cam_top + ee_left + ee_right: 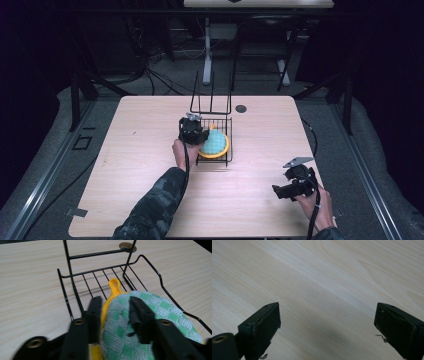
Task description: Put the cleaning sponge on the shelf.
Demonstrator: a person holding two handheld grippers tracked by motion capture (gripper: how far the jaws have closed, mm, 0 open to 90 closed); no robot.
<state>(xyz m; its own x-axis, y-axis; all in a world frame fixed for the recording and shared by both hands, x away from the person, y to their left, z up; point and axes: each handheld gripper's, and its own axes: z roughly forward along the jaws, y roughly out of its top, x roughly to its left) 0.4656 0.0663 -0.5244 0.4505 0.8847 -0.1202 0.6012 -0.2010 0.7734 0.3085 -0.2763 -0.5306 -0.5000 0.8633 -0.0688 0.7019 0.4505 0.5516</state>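
Landmark: wire rack (215, 142) at table (140, 165) centre. Nearest the person, right gripper (286, 192) sits well apart from the rack, toward the near right corner, low over bare wood; in the right gripper view its jaws stand wide apart, nothing between them. Left gripper (113, 307) is at the rack's left edge, jaws closed partway around the left edge of the pot holder (140, 322), one jaw on its yellow rim side, the other on the green checked top. Pot holder lies inside the rack, yellow loop (114, 285) pointing to the rack's far end. Beyond the rack, small round cap (241, 108) in the table.
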